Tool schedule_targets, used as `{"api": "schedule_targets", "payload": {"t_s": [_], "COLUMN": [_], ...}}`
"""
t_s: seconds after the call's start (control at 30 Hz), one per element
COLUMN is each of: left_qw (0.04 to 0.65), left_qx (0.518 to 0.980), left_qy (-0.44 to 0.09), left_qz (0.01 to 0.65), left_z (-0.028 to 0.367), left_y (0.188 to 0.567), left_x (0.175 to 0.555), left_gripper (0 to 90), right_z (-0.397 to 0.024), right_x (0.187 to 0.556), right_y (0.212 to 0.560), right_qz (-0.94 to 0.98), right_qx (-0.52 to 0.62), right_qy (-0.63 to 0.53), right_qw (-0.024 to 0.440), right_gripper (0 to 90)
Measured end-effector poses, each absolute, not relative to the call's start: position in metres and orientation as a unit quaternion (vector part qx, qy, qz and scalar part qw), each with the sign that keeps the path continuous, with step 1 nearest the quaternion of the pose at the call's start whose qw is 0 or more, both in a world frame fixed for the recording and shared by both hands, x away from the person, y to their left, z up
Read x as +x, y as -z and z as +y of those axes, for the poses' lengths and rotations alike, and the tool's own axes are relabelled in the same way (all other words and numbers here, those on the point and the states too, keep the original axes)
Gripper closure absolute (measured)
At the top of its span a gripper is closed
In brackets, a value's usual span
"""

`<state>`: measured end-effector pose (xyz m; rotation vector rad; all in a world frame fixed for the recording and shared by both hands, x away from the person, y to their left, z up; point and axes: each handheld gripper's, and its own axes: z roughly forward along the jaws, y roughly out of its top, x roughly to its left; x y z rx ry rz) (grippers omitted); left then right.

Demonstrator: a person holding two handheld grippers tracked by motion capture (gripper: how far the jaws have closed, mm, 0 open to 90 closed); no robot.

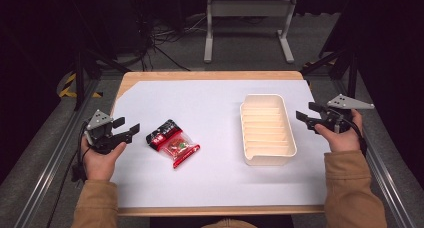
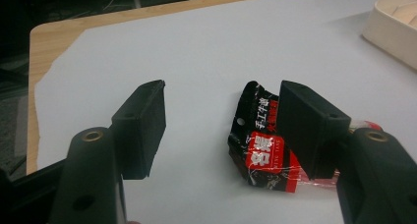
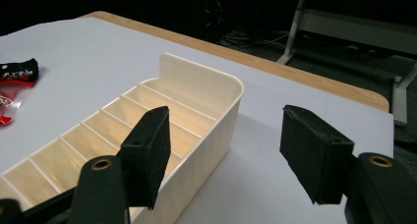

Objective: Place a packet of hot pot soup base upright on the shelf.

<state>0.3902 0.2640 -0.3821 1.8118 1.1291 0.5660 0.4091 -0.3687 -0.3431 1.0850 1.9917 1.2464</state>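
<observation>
Left gripper (image 1: 125,129) agape near snack packet (image 1: 172,142), cream tray (image 1: 267,130) right

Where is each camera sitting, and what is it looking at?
High view: above the person's side, looking forward and down on the table; both forearms, left gripper and right gripper show.
Left gripper view: rides that gripper, looking past its open jaws at the snack packet.
Right gripper view: looks past its open jaws at the cream tray.
Both gripper views share packet and tray.
</observation>
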Motion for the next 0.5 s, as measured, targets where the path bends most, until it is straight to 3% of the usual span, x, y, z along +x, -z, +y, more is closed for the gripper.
{"api": "schedule_targets", "payload": {"t_s": [0.5], "left_qw": [0.458], "left_qx": [0.750], "left_qy": [-0.208], "left_qz": [0.430], "left_z": [0.250], "left_y": [0.376], "left_x": [0.390], "left_gripper": [35.3], "right_z": [-0.366], "right_x": [0.410], "right_y": [0.345], "right_qz": [0.743], "right_qx": [0.402], "right_qy": [-0.459], "right_qw": [0.275], "right_gripper": [33.4]}}
